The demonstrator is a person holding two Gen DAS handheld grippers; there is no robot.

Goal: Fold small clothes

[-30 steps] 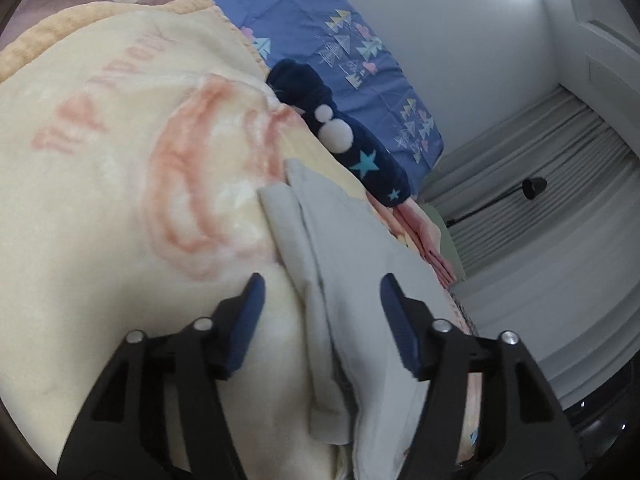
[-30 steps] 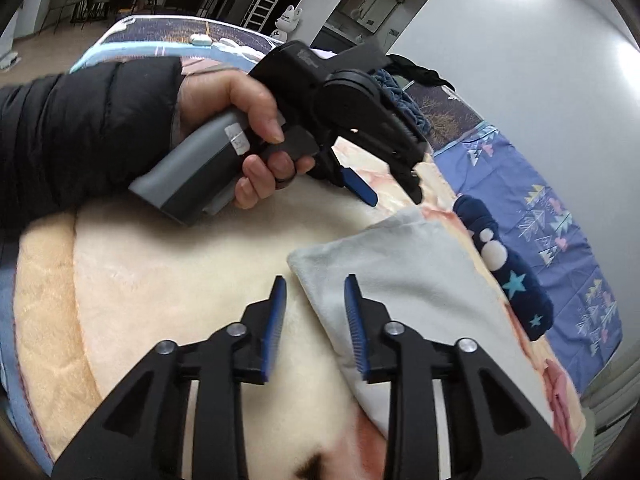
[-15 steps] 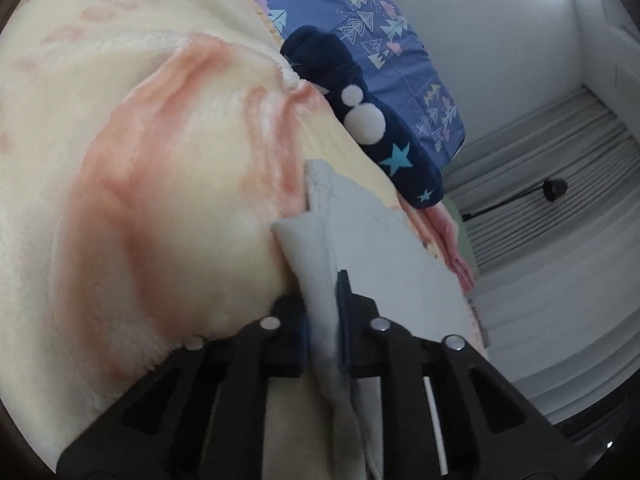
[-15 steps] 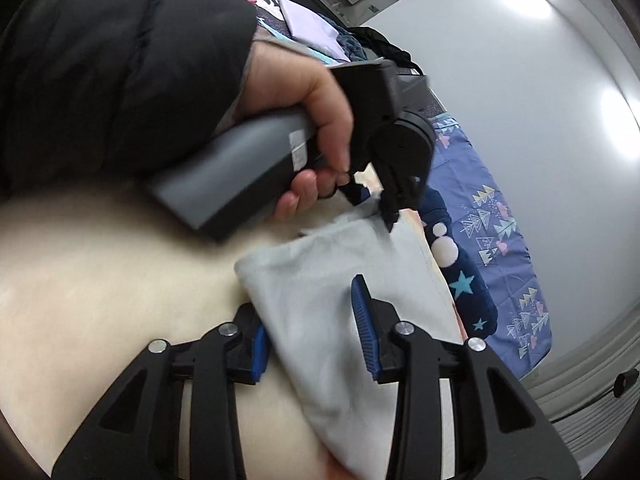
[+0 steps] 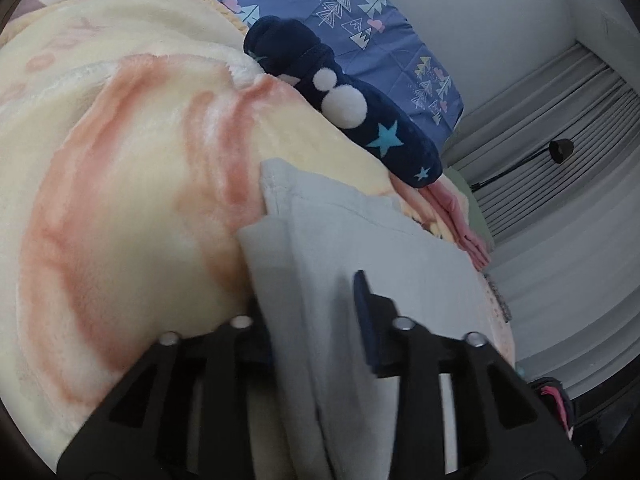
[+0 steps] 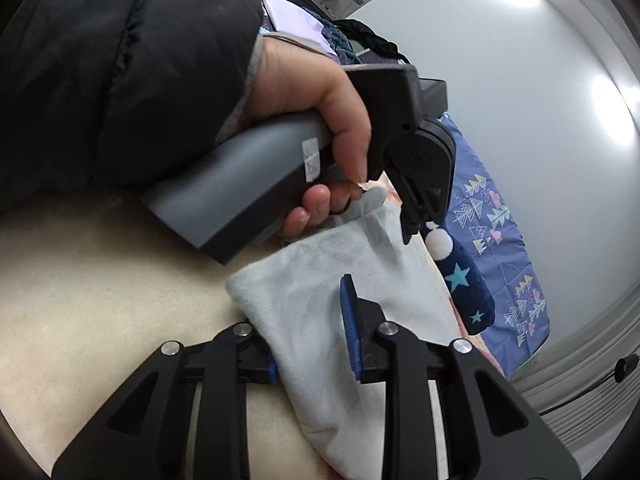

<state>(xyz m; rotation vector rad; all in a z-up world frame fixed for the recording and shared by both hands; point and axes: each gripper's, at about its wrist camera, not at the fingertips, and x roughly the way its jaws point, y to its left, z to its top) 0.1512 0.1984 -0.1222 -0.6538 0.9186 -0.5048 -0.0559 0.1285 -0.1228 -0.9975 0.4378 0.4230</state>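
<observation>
Left tongs (image 5: 312,316) reopened astride grey cloth (image 5: 360,240)

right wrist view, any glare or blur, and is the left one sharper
Right wrist view: bright glare patches on the wall, fisheye bending at the rim, cloth fairly sharp. Left wrist view: softer overall, the gripper and cloth slightly blurred, no glare.

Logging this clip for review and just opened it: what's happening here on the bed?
A person holds a gripper in each hand over a light grey garment lying on a cream and peach blanket. The left gripper and the right gripper each straddle an edge of the cloth, jaws apart with fabric between them, not clamped. A navy star-patterned fleece piece lies farther back on the blanket.
</observation>
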